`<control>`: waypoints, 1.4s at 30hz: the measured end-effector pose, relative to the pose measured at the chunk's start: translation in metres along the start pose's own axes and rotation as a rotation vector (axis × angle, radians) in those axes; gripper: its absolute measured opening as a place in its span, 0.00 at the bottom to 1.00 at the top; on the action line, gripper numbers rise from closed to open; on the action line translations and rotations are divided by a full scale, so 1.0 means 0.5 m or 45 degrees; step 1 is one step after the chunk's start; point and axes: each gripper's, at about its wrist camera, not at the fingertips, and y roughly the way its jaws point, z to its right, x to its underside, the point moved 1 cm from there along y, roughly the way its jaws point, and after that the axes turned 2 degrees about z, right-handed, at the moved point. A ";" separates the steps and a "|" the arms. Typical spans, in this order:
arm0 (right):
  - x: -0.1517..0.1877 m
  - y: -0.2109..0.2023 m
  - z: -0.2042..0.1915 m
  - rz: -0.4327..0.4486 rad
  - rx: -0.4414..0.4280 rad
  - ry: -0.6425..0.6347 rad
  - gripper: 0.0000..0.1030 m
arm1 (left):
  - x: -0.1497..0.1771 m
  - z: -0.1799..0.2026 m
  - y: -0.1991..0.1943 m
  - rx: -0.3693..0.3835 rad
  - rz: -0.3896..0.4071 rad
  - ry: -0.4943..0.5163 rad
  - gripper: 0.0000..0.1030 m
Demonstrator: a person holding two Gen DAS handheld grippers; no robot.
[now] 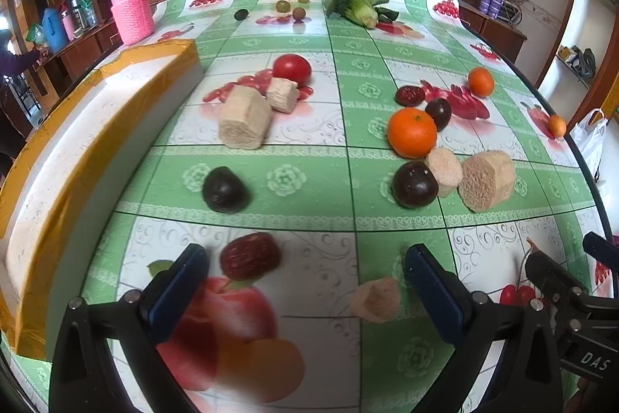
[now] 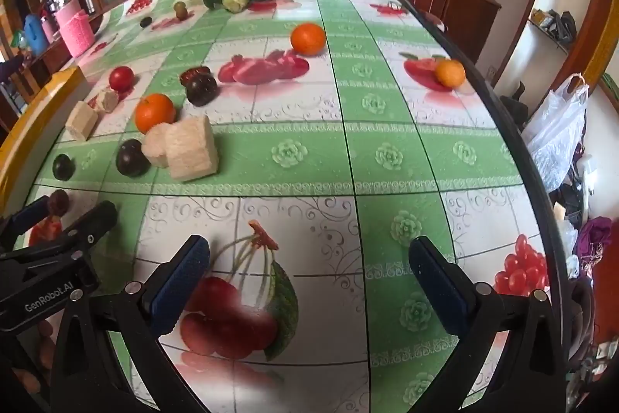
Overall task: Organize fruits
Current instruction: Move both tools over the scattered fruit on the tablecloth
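My left gripper [image 1: 307, 287] is open and empty, low over the table. A red date [image 1: 250, 255] lies just ahead of its left finger, and a small beige chunk [image 1: 377, 299] lies beside its right finger. Ahead are a dark plum [image 1: 224, 189], an orange [image 1: 412, 132], another dark plum [image 1: 414, 184], a tomato [image 1: 292, 68] and beige sugarcane pieces [image 1: 243, 122]. My right gripper [image 2: 309, 275] is open and empty over printed cherries. It sees an orange [image 2: 154, 113], a plum [image 2: 132, 157], a far orange [image 2: 308, 38] and one near the edge [image 2: 449, 73].
A long white foam box with yellow tape [image 1: 77, 149] runs along the left side. A pink jar [image 1: 129, 2] and a leafy cabbage [image 1: 358, 4] stand at the far end with small green fruits [image 1: 283, 5]. The table edge [image 2: 514, 149] curves on the right, plastic bags beyond.
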 end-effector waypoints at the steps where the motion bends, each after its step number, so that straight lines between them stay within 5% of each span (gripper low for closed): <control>1: -0.002 -0.007 -0.003 0.010 0.004 -0.005 1.00 | 0.001 -0.006 -0.005 0.004 0.002 -0.008 1.00; 20: -0.026 -0.099 -0.050 0.124 0.000 -0.039 1.00 | -0.033 -0.063 -0.103 0.021 0.168 -0.050 1.00; 42: -0.023 -0.125 -0.061 0.166 -0.028 -0.009 1.00 | -0.044 -0.096 -0.123 0.002 0.207 -0.086 1.00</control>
